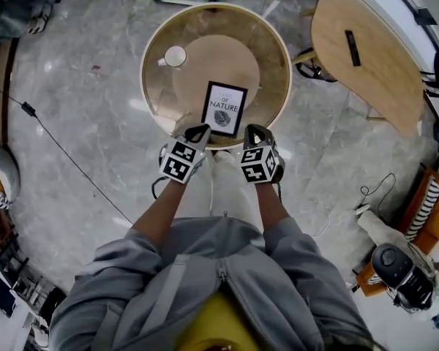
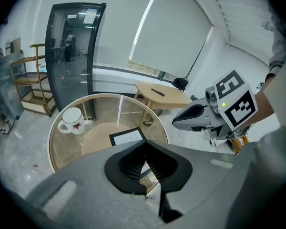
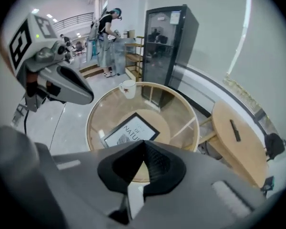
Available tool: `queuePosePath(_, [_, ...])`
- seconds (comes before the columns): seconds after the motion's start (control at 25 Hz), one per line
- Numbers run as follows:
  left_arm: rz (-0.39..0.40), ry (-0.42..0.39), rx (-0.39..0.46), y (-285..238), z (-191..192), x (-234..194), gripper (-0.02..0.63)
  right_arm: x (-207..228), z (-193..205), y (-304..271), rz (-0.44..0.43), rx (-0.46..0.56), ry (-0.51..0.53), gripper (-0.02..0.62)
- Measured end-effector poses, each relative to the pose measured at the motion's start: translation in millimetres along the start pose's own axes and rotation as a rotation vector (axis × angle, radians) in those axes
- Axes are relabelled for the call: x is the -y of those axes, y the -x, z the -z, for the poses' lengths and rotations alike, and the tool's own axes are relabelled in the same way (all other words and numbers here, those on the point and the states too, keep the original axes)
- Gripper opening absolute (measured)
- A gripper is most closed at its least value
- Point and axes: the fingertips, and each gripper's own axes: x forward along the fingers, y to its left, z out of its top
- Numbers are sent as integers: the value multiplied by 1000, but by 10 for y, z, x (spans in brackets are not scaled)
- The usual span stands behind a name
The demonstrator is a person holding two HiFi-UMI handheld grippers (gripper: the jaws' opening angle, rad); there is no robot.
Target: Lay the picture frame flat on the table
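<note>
Grey sleeves (image 1: 278, 247) reach forward to the left gripper (image 1: 199, 131) and right gripper (image 1: 254, 131), each with jaws pressed together on nothing, at the near rim of the round glass table (image 1: 151, 46). The picture frame (image 1: 224, 108) lies face up just ahead between them, long axis pointing away, apparently already flat; the left gripper's tip is nearest its corner

I see a round glass table (image 1: 272, 50) with a pale rim, standing on a grey marble floor (image 1: 80, 123) that shows bright reflections. Just beside this table, on its right, is an oval wooden table (image 1: 366, 72). Behind the round table a tall dark cabinet with a glass door (image 3: 167, 42) stands at a white wall, and a wide pale roller blind (image 2: 176, 37) hangs there too. Farther to the table's left are wooden shelves (image 2: 33, 85). A thin black cable (image 1: 66, 156) lies over the floor on that side.
</note>
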Motion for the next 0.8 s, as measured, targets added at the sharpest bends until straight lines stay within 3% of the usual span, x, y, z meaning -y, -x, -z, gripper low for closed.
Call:
queuePosePath(0.2, [-71,-43,111,457,-703,-25,3,544,-470,721,134,125,-139,0])
queuePosePath(0.32, [-116,-93,209,772,-1171,26,3,854,-754,1256,229,242,-175,0])
queuePosePath(0.44, [-161,-89,297,1131,-1551,77,3,1036,-1019,1784,294,347,-201,0])
queuePosePath(0.8, [-277,-128,580,2082,-2827,436,3,1526,-1868,3065,359,677,-262,0])
